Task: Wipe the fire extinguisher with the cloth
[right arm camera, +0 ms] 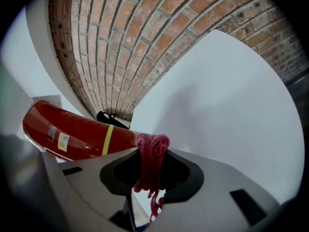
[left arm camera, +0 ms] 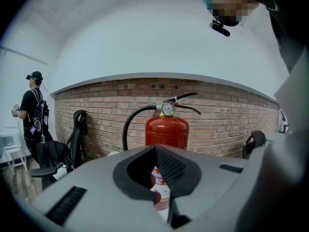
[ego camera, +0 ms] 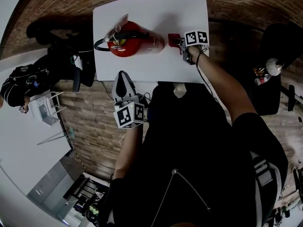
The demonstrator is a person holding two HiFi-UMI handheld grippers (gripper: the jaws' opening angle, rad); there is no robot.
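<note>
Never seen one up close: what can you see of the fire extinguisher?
The fire extinguisher is a glossy red cylinder lying sideways on the white table; black hose, gauge and levers at the person's left, yellow band and labels on its body. The right gripper holds a red cloth by its base.

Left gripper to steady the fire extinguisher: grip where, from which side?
The levers at the valve end of the fire extinguisher: thin and protruding, whereas the body looks too wide for the jaws. That end lies away from the right gripper and cloth, so come from where the left gripper is.
</note>
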